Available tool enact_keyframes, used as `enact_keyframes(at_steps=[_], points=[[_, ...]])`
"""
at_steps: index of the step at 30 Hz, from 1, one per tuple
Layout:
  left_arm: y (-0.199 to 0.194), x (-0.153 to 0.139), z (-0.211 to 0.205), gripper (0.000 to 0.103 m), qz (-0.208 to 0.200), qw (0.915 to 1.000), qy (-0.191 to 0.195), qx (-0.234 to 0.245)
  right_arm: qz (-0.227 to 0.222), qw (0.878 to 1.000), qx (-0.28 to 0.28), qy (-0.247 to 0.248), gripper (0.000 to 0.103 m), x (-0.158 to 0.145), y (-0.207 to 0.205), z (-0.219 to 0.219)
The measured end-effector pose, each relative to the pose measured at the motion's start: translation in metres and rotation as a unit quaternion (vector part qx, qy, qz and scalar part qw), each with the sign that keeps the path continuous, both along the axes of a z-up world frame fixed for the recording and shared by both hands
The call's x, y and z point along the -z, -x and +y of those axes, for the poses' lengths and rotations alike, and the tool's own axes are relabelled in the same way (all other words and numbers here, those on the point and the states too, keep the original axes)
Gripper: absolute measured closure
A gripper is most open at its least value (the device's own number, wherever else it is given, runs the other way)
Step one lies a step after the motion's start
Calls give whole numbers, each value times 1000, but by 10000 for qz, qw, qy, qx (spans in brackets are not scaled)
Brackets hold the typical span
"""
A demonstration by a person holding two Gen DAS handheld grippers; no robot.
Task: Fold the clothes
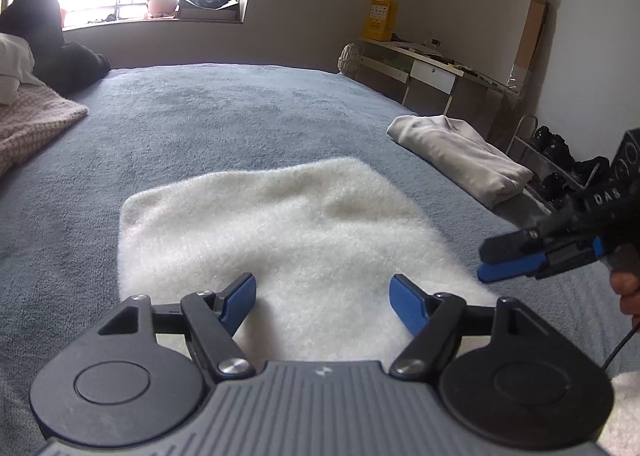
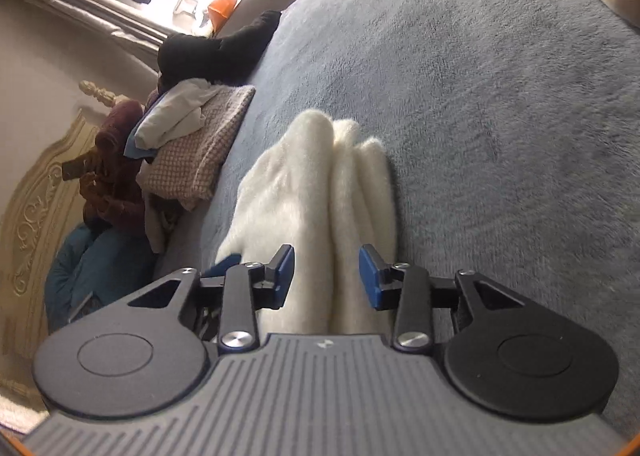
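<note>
The fluffy white sweater (image 1: 280, 240) is lying folded on the grey bed (image 1: 224, 116). The left gripper (image 1: 324, 292) is gaping wide over it. The right gripper (image 2: 327, 276) is gaping wide around its edge.

Grey bed (image 1: 224, 116) — white fluffy garment (image 1: 280, 224), folded cream garment (image 1: 460, 154), clothes pile (image 2: 188, 144).

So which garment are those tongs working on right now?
Start at the big grey-blue bed. In its near middle, right before both tongs, lies the fluffy white sweater, folded into a rectangle. Unlike the smooth cream garment by the right edge, it is furry and brighter white.
</note>
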State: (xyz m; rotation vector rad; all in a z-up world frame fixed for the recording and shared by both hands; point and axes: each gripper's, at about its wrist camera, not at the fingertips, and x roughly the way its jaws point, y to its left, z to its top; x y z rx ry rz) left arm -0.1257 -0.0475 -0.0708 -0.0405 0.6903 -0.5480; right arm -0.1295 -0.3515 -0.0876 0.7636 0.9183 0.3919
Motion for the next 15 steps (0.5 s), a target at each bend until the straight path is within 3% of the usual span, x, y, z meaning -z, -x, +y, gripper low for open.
enact_keyframes(at_steps=[5,9,12,14,15], points=[[22,-12,42,29,286,9993,86,-219,390,9982,-238,379,48,-6,29,9],[47,-13,74,32,572,9980,-33,-273,587,9946,-542,670,48,-2,39,28],[66,-9,91,39,760,9967,-20,-296,711,9925,-550,825,58,1,40,40],[75,-7,99,44,819,9962,-3,-303,714,9924,-555,832,77,1,41,44],[79,-6,102,47,858,9959,13,-300,730,9925,-522,831,78,1,42,46]])
